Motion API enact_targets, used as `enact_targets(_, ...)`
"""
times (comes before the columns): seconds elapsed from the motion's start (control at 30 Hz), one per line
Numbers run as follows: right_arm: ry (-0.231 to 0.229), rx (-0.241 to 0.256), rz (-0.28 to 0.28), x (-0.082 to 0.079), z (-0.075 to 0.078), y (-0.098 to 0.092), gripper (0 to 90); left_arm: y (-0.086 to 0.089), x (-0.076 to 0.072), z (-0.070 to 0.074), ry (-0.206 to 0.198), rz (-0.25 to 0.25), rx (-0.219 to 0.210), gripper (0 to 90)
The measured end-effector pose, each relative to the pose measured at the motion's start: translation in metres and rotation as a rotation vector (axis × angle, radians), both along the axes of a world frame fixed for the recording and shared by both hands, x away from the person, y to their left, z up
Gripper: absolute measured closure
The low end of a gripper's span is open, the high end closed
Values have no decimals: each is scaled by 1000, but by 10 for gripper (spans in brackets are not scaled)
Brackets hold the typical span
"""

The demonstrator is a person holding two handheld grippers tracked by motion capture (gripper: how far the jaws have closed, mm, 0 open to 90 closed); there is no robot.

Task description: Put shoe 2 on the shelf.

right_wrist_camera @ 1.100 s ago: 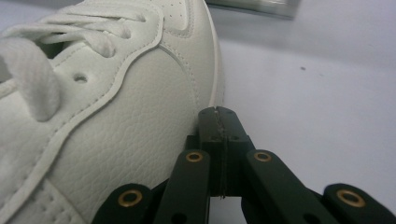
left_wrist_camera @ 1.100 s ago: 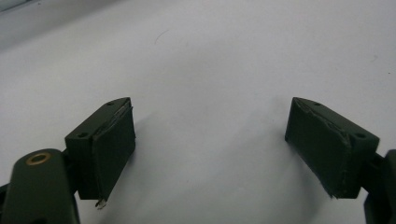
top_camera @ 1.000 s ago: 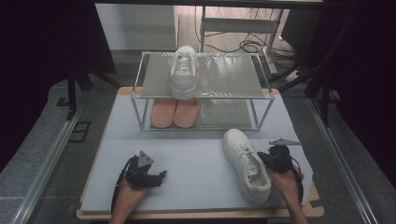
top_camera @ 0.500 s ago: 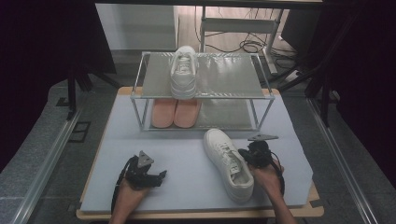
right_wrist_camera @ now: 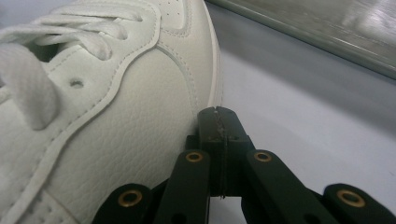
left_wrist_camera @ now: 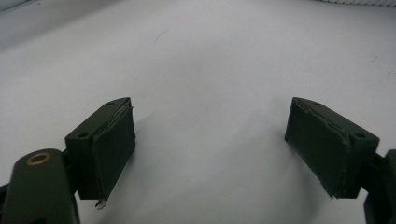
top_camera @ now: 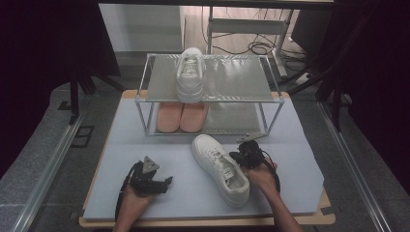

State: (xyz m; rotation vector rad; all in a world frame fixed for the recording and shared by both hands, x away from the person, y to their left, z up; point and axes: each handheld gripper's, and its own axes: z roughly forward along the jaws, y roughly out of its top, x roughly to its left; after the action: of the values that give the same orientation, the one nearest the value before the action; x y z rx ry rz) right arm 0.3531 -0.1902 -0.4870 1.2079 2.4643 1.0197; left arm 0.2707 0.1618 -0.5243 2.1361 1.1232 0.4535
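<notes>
— Looking along the right gripper (right_wrist_camera: 218, 122), what is cut off? 
— The white sneaker (right_wrist_camera: 100, 100) runs out of that view at the left and bottom, so heel and toe are both lost there. The jaws are pressed flat together with nothing between them, their tip touching the sneaker's side. 
— And its direction? 
— From the high view the white sneaker (top_camera: 220, 168) lies on the grey mat (top_camera: 300, 164), long axis slanted, toe toward the shoe rack (top_camera: 210, 92) and to the left, heel toward the near edge. 
— Room around it? 
— Bare mat on its left up to the left gripper (top_camera: 167, 182), whose jaws stand wide apart over bare mat. The rack's front rail is just beyond the toe; the near mat edge is close behind the heel.
</notes>
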Motion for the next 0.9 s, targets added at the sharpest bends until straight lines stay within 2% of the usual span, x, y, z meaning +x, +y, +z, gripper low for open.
enact_targets(0.07, 5, -6, 7, 1, 1, 0, 900, 0, 0, 0, 0, 1, 1, 161)
enact_targets(0.13, 12, 12, 11, 1, 2, -3, 885, 0, 0, 0, 1, 1, 0, 160)
enact_targets(0.3, 2, 12, 8, -3, 10, -12, 835, 0, 0, 0, 1, -1, 4, 161)
enact_targets(0.6, -2, 31, -4, -19, 28, -37, 751, 0, 0, 0, -1, -1, 3, 161)
enact_targets(0.9, 12, 44, 8, -35, 40, -47, 644, 0, 0, 0, -3, -1, 4, 161)
